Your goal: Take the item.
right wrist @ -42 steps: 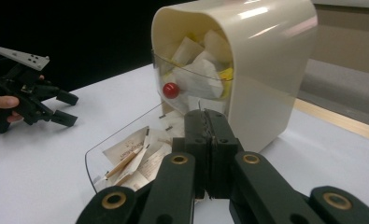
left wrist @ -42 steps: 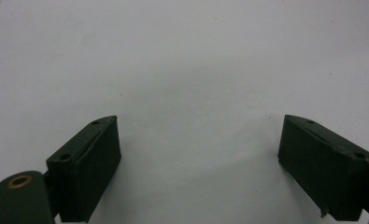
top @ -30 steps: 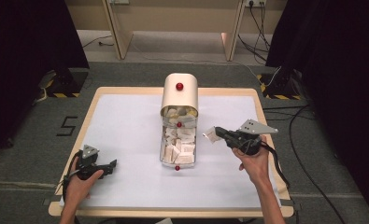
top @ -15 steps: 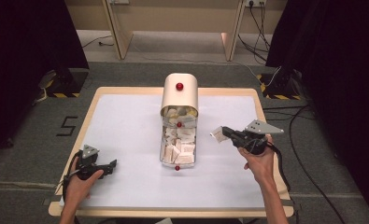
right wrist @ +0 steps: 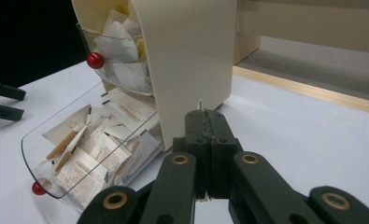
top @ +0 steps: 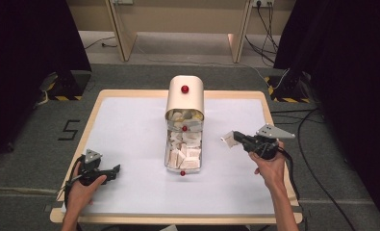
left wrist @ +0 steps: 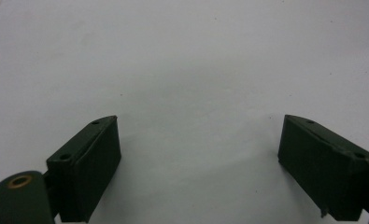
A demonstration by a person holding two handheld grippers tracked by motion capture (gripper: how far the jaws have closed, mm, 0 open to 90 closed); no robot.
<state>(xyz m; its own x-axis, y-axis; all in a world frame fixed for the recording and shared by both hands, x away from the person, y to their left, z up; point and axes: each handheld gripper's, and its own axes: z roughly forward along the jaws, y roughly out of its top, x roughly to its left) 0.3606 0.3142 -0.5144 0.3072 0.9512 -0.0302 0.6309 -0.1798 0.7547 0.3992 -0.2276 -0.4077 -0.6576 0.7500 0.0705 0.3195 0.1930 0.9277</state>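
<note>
My left tongs (top: 111, 171) rest wide open near the worktop's front-left corner; my right tongs (top: 228, 139) stay clamped shut near its right edge.

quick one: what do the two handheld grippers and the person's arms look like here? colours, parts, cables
Both are black, handheld. The left gripper has two flat, blocky black jaws with small screw holes and a brass-ringed pivot. The right gripper has black linkage arms with brass-ringed pivots. Each carries a grey three-cornered plate on top and trails a black cable. Forearms are bare; no sleeves visible.
</note>
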